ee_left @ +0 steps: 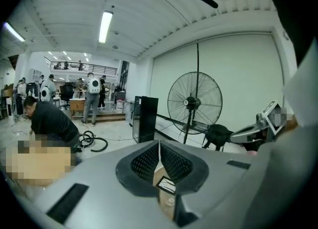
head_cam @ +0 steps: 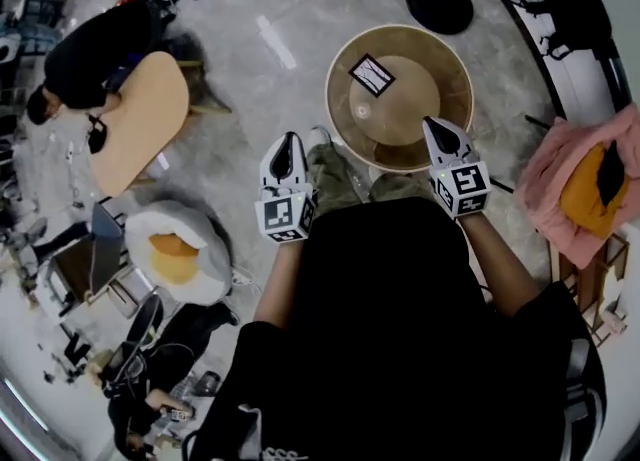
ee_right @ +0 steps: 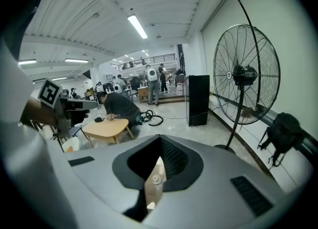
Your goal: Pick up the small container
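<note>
A round wooden table (head_cam: 340, 64) stands on the floor in front of me. On it lie a square black-rimmed container (head_cam: 372, 74) and a small round capped thing (head_cam: 362, 109). My left gripper (head_cam: 289, 139) hovers left of the table's near rim, jaws shut and empty. My right gripper (head_cam: 433, 126) hangs over the near right rim, also shut with nothing held. In the left gripper view the gripper (ee_left: 159, 144) has its pads together, with the black-rimmed container (ee_left: 166, 186) showing below them. In the right gripper view the gripper (ee_right: 160, 138) is shut above the small capped thing (ee_right: 156, 179).
A floor fan's base (head_cam: 439, 3) stands beyond the table, and the fan (ee_right: 246, 74) rises at the right. Pink cloth (head_cam: 585, 184) lies on a chair at right. A low wooden table (head_cam: 140, 119) with a crouching person (head_cam: 90, 49) and an egg-shaped cushion (head_cam: 175, 244) are at left.
</note>
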